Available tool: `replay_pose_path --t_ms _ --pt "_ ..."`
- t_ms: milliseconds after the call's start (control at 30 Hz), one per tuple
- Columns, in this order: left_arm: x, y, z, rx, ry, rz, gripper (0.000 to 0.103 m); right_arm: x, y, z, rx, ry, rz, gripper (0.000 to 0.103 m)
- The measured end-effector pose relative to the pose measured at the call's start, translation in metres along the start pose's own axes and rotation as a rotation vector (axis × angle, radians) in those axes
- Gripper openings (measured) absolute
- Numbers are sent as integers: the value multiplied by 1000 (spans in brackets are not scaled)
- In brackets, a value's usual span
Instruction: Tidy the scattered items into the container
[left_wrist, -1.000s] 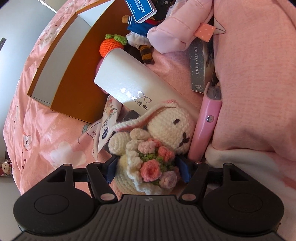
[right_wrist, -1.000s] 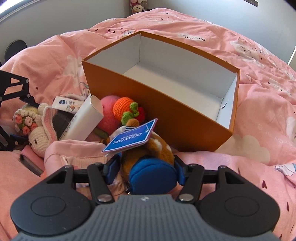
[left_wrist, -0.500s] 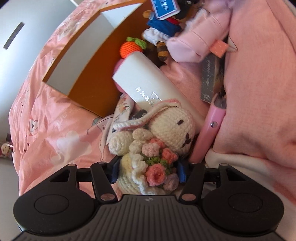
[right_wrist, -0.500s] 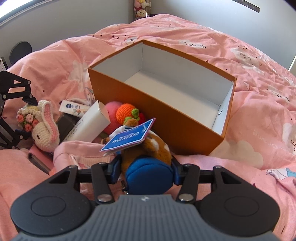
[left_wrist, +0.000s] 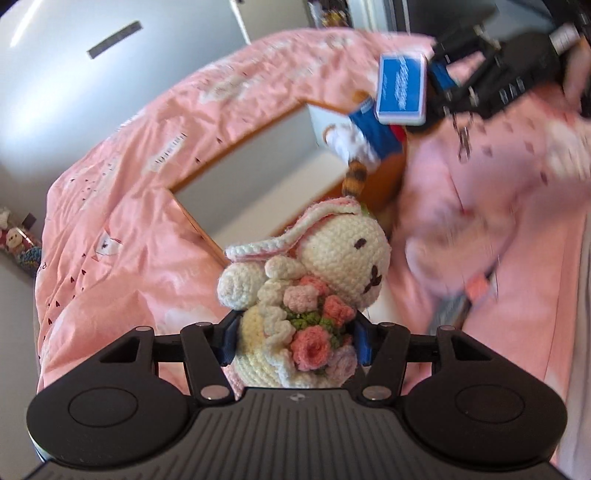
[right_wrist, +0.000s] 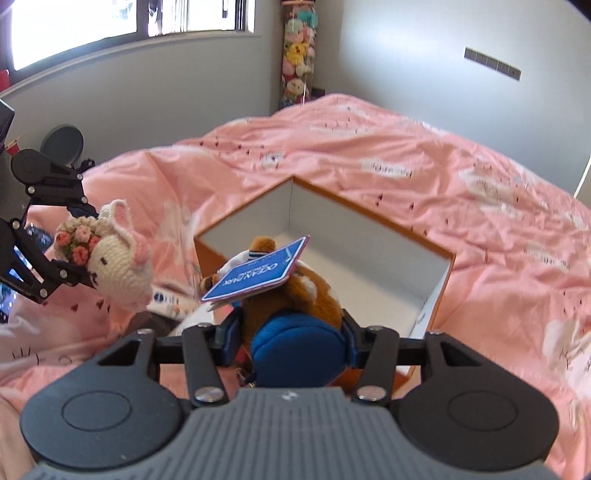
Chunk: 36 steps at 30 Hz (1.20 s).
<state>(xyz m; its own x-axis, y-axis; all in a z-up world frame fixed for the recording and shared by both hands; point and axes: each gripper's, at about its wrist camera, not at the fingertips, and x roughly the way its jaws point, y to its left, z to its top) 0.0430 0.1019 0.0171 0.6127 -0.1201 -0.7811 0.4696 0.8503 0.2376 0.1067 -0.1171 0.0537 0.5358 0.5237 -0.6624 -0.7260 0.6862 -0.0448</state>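
Observation:
My left gripper (left_wrist: 293, 338) is shut on a cream crochet bunny (left_wrist: 332, 266) that carries a pink flower bouquet, and holds it clear of the bed. In the right wrist view the same bunny (right_wrist: 118, 258) hangs at the left, in the left gripper (right_wrist: 86, 245). My right gripper (right_wrist: 291, 332) is shut on a brown plush toy (right_wrist: 295, 291) with a blue cap and a blue card tag (right_wrist: 258, 275), raised near the box's front corner. The orange box (right_wrist: 369, 236) with white inner walls lies open, and nothing shows inside it. In the left wrist view the box (left_wrist: 258, 147) lies beyond the bunny, with the right gripper (left_wrist: 443, 92) at the top right.
Pink bedding (right_wrist: 480, 206) spreads all around the box. A white tube (right_wrist: 166, 299) lies on the bed below the plush. A pink garment (left_wrist: 480, 221) is heaped on the right, blurred. A tall hanging holder of soft toys (right_wrist: 297, 55) stands in the room's corner.
Both grippers have risen with their toys, off the pile on the bed. The left one has also rolled, so the box now sits behind the bunny. The pile has mostly dropped out of sight.

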Motion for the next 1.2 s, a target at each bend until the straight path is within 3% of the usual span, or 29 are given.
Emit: replay_pose_path --t_ms 233,433,633,967,1200 --pt "5 32 48 -264 -192 39 67 18 -15 28 50 -100 -17 55" --pt "36 59 67 -577 -226 61 67 49 -34 35 111 -91 -83 55" --pt "88 72 67 -746 -125 119 67 83 -50 30 130 -53 -144 55" --pt "162 70 64 -794 142 146 67 136 -69 18 239 44 -193 55" --pt "183 71 60 -785 235 190 68 165 -67 11 301 111 -150 55"
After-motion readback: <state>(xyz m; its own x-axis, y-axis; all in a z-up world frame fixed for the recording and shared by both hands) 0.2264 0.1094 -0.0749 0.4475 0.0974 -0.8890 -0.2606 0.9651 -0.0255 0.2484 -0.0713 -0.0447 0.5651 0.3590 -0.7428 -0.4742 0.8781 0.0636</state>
